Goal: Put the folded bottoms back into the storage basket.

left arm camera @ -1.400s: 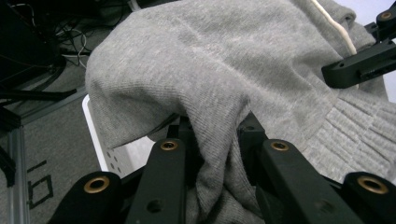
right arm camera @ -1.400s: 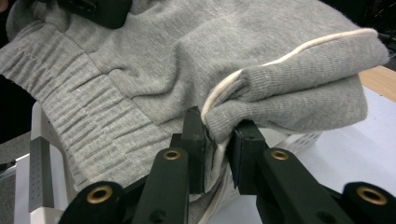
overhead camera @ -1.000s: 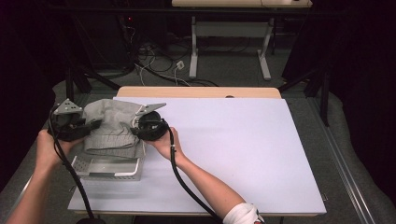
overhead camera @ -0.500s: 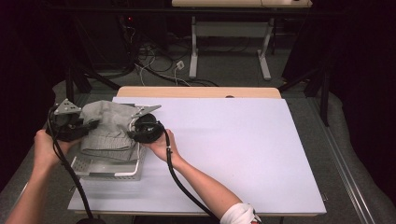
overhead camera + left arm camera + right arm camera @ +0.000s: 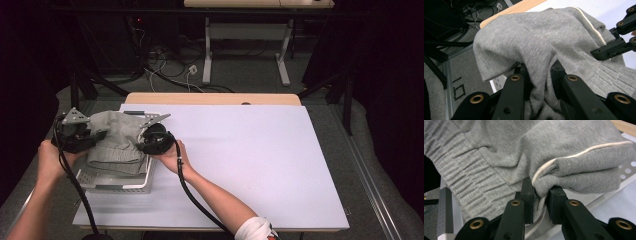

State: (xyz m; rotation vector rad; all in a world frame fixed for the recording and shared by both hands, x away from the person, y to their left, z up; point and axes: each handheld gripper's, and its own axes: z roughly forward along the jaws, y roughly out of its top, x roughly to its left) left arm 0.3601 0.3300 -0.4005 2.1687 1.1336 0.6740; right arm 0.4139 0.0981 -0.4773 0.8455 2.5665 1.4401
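A grey knitted garment (image 5: 116, 142) with a pale piped seam hangs bunched between the two grippers at the left of the white worktop (image 5: 260, 165), just above a perforated white tray (image 5: 115, 181) that rests near the worktop's left edge. The left gripper (image 5: 541, 75) has its fingers (image 5: 515, 85) pinching a fold of the cloth, which drapes over them, while the right gripper (image 5: 541, 192) has its fingers (image 5: 527, 195) clamped on a rolled edge beside the pale seam, the ribbed hem sagging below
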